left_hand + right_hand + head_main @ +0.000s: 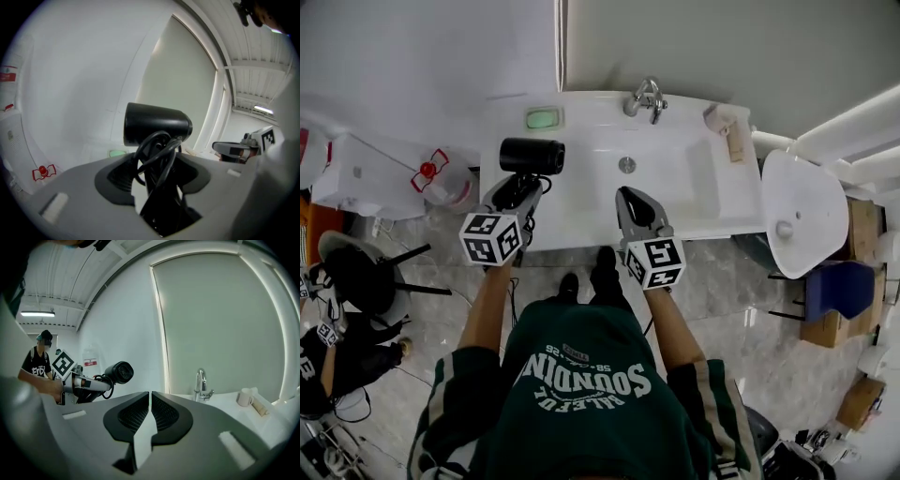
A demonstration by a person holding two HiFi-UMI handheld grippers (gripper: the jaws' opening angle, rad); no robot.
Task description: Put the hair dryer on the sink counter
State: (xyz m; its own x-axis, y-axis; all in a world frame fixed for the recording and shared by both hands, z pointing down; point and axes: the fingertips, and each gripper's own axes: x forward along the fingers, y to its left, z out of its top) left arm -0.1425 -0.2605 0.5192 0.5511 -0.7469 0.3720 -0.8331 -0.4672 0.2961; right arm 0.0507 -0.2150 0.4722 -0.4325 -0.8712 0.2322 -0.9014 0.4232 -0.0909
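A black hair dryer [532,156] hangs over the left part of the white sink counter [581,230], its barrel lying sideways. My left gripper [517,190] is shut on its handle, and the black cord loops around the handle between the jaws. In the left gripper view the hair dryer [157,124] fills the middle, barrel above the jaws of my left gripper [157,180]. My right gripper [628,202] hovers over the counter's front edge, shut and holding nothing. From the right gripper view, my right gripper [150,408] shows its jaws closed together, and the hair dryer [118,372] shows at left.
A chrome faucet [645,97] stands at the back of the basin [652,173]. A green soap dish [543,118] sits at the back left, a cup [715,118] and a wooden item at the back right. A white toilet [802,211] stands to the right; another person [40,363] stands far left.
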